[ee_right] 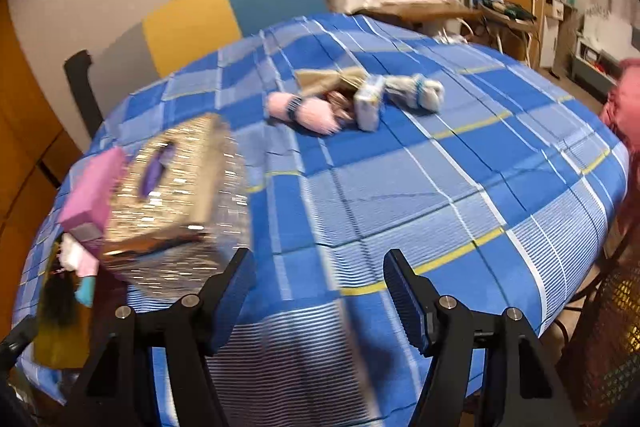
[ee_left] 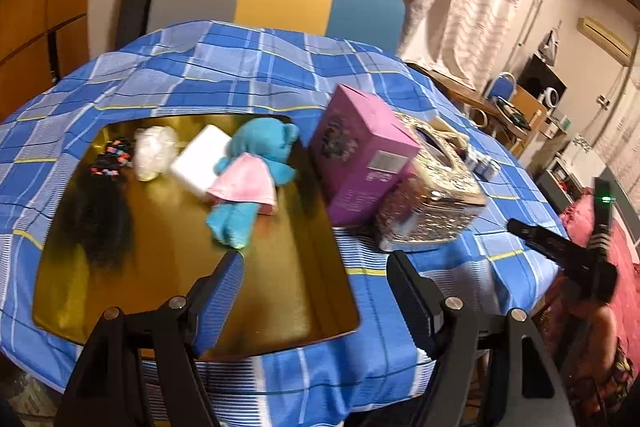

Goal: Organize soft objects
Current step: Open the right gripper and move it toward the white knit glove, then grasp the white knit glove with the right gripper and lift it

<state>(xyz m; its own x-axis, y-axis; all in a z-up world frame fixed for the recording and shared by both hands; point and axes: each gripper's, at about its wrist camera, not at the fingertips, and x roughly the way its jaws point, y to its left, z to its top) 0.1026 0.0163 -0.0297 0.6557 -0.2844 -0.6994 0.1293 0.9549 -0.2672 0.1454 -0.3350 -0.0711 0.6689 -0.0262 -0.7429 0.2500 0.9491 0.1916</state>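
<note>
Blue plush bear [ee_left: 252, 179] in a pink dress lies on the gold tray [ee_left: 280, 287]; left gripper [ee_left: 316, 275] and right gripper [ee_right: 318, 277] both gape empty above the checked tabletop [ee_right: 440, 187].

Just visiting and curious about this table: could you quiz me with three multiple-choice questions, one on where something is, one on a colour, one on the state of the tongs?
1. Where does the teddy lie?
A. on the gold tray
B. in the basket
C. on the chair

2. What colour is the box beside the basket?
A. green
B. purple
C. white

3. How do the right tongs stand?
A. shut on the teddy
B. shut on the basket
C. open, holding nothing

Answers: 1 A, the teddy rests on the tray's gold surface. 2 B, its sides are purple. 3 C, only tablecloth shows between the fingers.
</note>
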